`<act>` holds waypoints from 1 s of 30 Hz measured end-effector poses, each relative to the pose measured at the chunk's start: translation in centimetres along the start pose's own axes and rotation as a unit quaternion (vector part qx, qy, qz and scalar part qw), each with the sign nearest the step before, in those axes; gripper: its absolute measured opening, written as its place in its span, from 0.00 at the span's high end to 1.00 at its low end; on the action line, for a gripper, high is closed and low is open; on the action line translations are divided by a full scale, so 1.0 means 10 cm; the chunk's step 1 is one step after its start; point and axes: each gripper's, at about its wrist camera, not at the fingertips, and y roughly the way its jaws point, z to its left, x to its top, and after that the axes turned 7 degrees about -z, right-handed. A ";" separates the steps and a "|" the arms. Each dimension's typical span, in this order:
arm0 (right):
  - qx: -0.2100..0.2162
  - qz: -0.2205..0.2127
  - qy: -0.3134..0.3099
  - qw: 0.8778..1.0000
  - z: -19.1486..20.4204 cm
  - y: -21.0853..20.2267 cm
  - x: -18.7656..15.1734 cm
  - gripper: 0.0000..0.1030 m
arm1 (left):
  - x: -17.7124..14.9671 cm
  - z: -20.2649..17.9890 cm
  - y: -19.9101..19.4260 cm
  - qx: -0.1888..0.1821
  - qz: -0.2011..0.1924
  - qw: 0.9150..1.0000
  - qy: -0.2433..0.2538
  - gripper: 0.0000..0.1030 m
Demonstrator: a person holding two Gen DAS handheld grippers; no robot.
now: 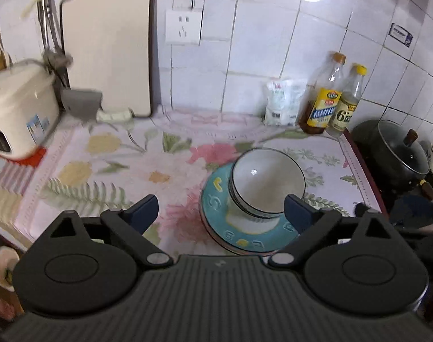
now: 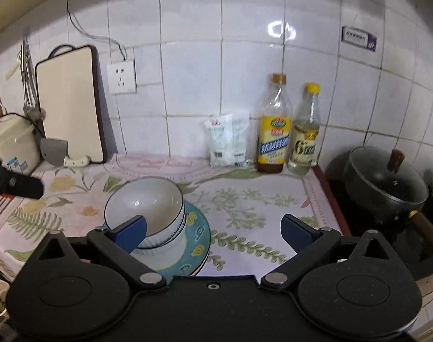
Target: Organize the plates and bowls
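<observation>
White bowls [image 1: 266, 182] sit nested on the teal plate [image 1: 216, 208], slightly tilted. Left tongs [image 1: 220, 213] and right tongs [image 2: 213, 232] both gape, empty. Best to level the bowls by the rim, gently.

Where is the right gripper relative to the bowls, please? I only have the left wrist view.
Observer: The right gripper hangs near the stacked bowls; its left finger crosses in front of them.
Operator: Is it holding anything?
Observer: No, its jaws stand wide open, with only the floral cloth between them.
Operator: Can you see my gripper from there?
Observer: What looks like one finger of the left gripper shows at the far left edge, apart from the bowls.
</observation>
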 end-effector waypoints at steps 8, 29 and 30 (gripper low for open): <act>-0.010 0.025 0.017 0.999 -0.02 -0.27 0.12 0.01 | -0.11 -0.11 -0.29 0.029 -0.047 0.997 0.047 0.07; -0.028 -0.003 -0.005 1.000 0.10 -0.80 0.00 0.01 | -0.52 -0.27 -0.44 0.016 -0.028 0.998 0.052 0.07; -0.030 -0.003 -0.005 1.000 0.09 -0.81 -0.01 0.01 | -0.53 -0.28 -0.46 0.015 -0.030 0.998 0.052 0.07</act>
